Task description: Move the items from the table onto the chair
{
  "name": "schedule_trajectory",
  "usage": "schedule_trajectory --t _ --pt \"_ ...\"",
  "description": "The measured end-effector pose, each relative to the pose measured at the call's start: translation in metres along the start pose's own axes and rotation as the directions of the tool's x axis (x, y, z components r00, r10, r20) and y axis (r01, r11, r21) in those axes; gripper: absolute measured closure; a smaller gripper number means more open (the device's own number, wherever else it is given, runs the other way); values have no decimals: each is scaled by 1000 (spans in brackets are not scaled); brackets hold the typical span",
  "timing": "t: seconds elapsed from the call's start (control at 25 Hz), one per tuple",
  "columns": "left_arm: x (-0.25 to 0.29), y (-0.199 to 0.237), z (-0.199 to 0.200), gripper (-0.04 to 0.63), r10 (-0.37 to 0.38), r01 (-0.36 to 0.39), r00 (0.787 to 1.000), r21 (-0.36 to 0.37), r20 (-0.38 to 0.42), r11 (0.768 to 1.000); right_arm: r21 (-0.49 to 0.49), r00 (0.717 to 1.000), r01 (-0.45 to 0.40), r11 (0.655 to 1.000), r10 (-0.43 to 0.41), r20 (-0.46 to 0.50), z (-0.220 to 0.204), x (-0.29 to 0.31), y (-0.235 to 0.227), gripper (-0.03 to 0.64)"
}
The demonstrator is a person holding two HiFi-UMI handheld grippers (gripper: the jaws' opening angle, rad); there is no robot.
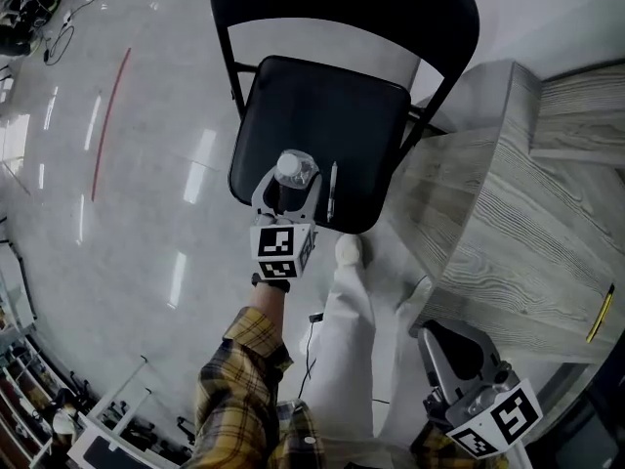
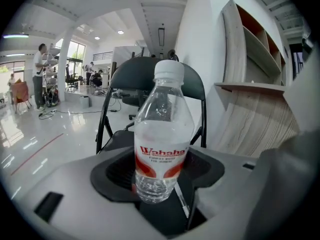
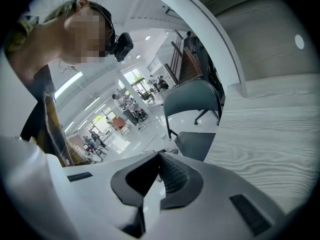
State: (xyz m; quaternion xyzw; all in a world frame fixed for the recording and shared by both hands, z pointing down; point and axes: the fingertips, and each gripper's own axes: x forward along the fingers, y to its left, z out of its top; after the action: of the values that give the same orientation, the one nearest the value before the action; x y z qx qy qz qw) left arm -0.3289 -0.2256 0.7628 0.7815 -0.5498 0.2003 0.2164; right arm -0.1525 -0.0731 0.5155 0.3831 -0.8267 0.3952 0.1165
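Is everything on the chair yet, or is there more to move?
Not yet. Done: a pen lies on the chair seat. In hand: the left hand-held gripper holds a water bottle over the seat. Still to go: a yellow pencil on the table; the right hand-held gripper is shut and empty.

The right tool fills the lower part of the right gripper view, its two dark ribbed jaws pressed together with nothing between them. A pale wood-grain counter runs along the right side. Beyond the jaw tips stands a dark chair, its seat bare in the part that shows. At upper left a person leans over, wearing a head-mounted camera. Behind lies a bright hall with a glossy floor and distant people.
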Motion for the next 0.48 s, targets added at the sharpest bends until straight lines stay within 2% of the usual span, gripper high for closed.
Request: schedule_trajectory --t 0.16,0.48 --pt "9 3 -18 305 2 -2 999 7 -33 1000 15 1000 7 1000 -7 -5 -9 0 -4 597" --pt "10 2 -33 291 -15 12 997 -40 -77 999 36 1000 12 999 -12 8 -11 -3 -6 597"
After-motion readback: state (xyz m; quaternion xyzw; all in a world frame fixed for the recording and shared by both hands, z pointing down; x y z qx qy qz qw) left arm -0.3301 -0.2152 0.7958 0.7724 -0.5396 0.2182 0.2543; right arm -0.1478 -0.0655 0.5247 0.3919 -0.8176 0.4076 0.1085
